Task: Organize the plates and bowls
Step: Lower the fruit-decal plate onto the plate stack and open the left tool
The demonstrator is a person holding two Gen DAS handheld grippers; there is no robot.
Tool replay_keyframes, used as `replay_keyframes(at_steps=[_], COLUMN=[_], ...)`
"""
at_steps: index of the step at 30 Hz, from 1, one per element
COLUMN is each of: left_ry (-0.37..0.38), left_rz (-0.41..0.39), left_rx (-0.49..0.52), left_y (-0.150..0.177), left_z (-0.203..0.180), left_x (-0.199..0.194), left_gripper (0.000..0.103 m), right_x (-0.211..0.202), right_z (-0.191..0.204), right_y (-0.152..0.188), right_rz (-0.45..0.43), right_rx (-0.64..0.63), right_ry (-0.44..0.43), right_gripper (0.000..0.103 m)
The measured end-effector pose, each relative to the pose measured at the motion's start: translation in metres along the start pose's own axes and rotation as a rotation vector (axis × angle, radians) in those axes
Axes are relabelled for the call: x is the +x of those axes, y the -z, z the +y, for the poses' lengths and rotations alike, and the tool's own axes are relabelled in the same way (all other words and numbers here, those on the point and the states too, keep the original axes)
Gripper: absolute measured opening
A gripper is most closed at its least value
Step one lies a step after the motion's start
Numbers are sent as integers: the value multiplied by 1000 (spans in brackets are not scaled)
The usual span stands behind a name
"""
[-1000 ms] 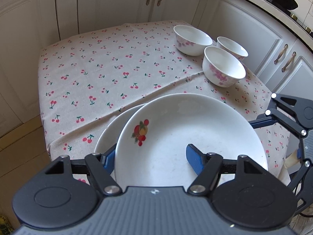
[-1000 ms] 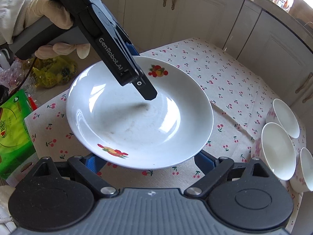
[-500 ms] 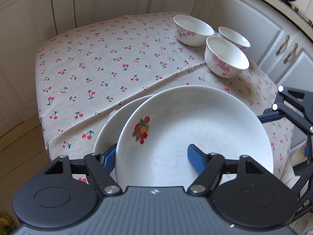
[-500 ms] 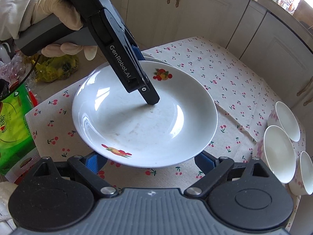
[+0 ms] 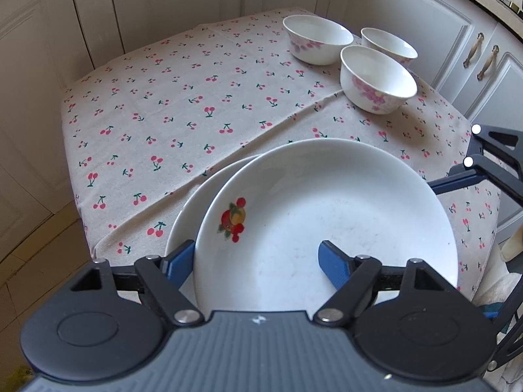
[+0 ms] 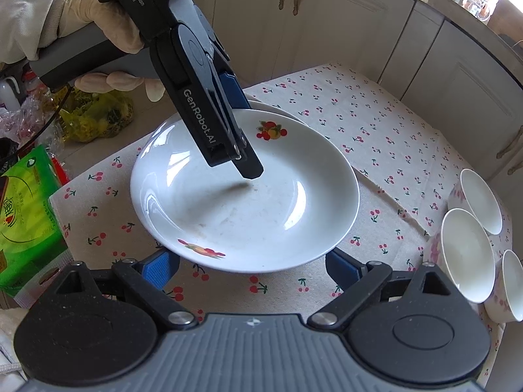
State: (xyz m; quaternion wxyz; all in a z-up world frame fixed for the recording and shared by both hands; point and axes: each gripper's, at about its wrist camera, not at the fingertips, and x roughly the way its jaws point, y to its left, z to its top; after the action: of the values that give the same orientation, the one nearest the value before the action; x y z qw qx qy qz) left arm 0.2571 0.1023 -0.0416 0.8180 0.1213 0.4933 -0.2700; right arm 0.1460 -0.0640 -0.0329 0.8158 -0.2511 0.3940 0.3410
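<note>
plate [image 5: 327, 215] hides most of the lower plate [image 5: 209, 189] from me; left gripper [image 5: 255, 258], marked "genrobot.ai", jaws just opening, straddles its rim; right gripper [image 6: 251, 264] spread.

One plate [image 5: 327, 215] lies on another plate [image 5: 186, 215] at the desk's [image 5: 183, 98] near edge; three bowls [image 5: 377, 80] cluster far right.

The left wrist view looked steeply down over its own tool [image 5: 251, 258], close above the top plate [image 5: 327, 215], facing the bowls [image 5: 376, 78] and cupboards beyond. The right wrist view faced the same plate [image 6: 245, 196] from the opposite side (bowls [image 6: 467, 248] at its right), sharing the worktop [image 6: 376, 124].
</note>
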Motion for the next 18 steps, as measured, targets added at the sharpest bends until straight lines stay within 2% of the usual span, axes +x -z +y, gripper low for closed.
replay_keyframes(at_steps=[18], left_ry=[-27], left_rz=[-7], left_rx=[36], left_y=[-4], left_z=[-1], left_x=[-6], left_gripper=[85], right_x=[4], right_z=[1], right_y=[0], right_rz=[1], right_rx=[11], right_ry=[-1], right_gripper=[99])
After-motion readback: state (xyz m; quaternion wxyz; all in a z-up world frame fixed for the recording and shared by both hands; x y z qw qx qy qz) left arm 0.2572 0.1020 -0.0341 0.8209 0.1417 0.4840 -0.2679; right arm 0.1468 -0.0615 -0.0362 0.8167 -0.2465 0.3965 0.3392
